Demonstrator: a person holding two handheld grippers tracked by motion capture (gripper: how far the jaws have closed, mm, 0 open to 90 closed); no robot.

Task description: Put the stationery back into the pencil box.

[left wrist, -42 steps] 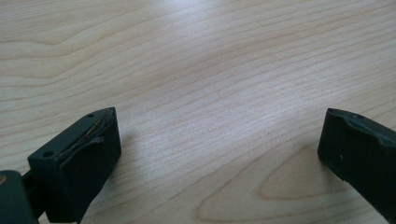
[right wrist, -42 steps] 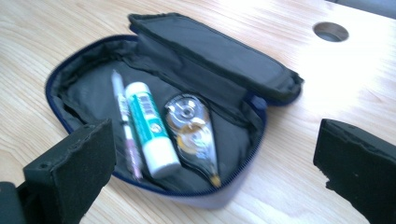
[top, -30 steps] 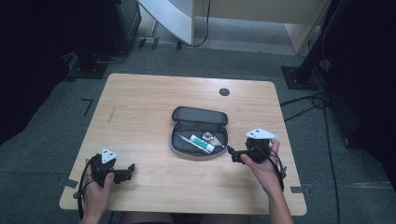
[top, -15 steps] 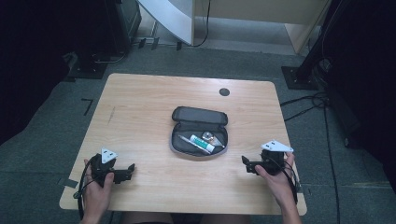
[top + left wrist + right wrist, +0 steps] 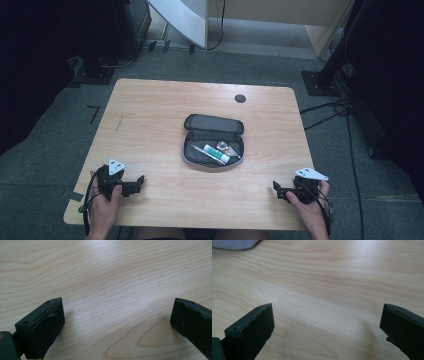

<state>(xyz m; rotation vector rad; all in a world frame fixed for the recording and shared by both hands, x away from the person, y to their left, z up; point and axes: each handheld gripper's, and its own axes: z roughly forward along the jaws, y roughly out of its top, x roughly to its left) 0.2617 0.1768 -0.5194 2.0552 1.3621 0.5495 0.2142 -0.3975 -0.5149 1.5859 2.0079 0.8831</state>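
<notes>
An open dark zip case (image 5: 212, 141) lies in the middle of the wooden table (image 5: 160, 110). Inside it I see a white tube (image 5: 216, 153), a pen-like item and a small round object. My left gripper (image 5: 141, 181) rests near the front left corner, held in a hand, jaws pointing right. In the left gripper view its jaws (image 5: 117, 322) stand wide apart over bare wood: open, empty. My right gripper (image 5: 275, 189) sits near the front right corner, jaws pointing left. The right gripper view shows that gripper (image 5: 327, 325) open over bare wood, with the case's grey edge (image 5: 234, 243) at top left.
A round black cable hole (image 5: 240, 98) sits near the table's far edge. Grey carpet surrounds the table, with black stand bases (image 5: 320, 82) and cables at the right and dark equipment (image 5: 100, 70) at the back left.
My right gripper has drawn back from beside the case toward the front right corner of the table. The left gripper and the case have stayed put.
</notes>
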